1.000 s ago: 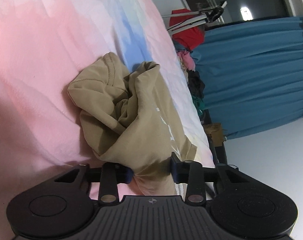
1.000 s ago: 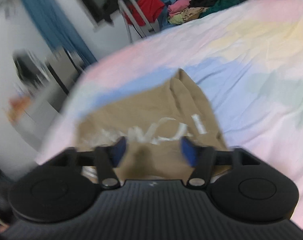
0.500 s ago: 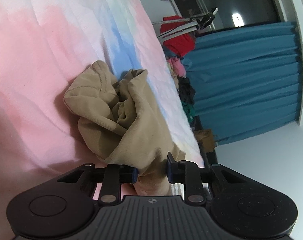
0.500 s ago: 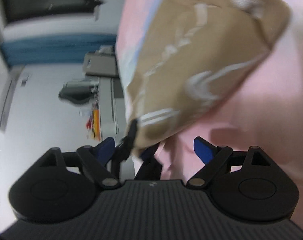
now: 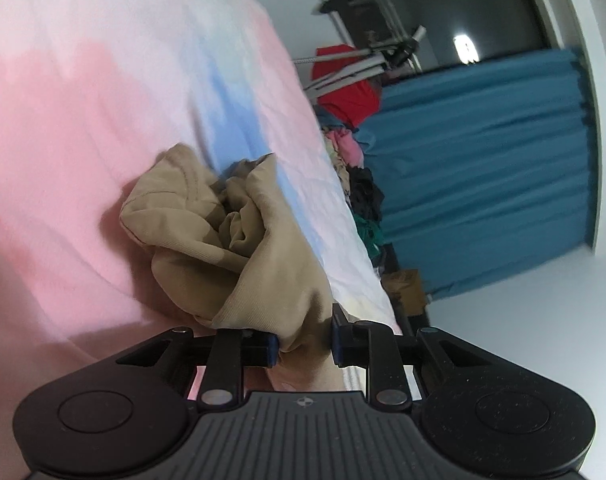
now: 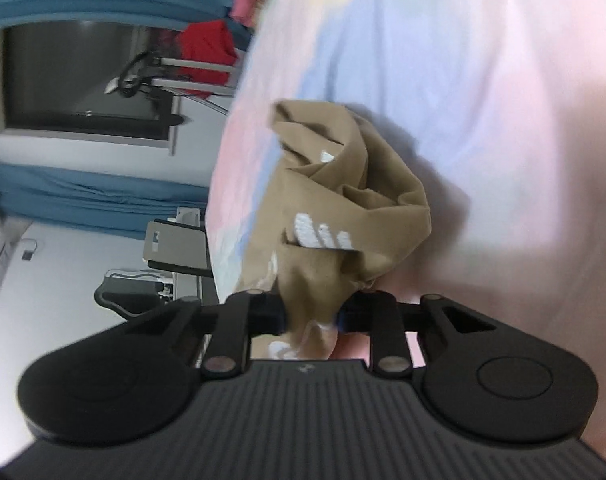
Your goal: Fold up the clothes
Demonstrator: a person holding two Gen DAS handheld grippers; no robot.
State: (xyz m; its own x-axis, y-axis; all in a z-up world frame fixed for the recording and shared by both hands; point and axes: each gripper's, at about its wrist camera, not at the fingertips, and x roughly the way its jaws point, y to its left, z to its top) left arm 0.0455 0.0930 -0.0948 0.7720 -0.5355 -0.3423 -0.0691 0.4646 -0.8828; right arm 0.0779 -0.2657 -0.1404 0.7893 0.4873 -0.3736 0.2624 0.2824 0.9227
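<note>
A tan T-shirt with white print lies crumpled on a pastel pink, blue and white bed sheet. My left gripper is shut on a bunched edge of the shirt, which runs from the jaws up into the heap. In the right wrist view the same tan shirt shows its white lettering, and my right gripper is shut on another fold of it. The bed sheet lies behind. Both views are tilted sideways.
Beyond the bed's far edge is a pile of clothes, a red garment on a metal rack and blue curtains. The right wrist view shows a dark window and a desk chair beside the bed.
My left gripper has closed tighter on the shirt's edge. My right gripper, open half a second ago, has swung round and shut on the shirt. The shirt is more bunched.
</note>
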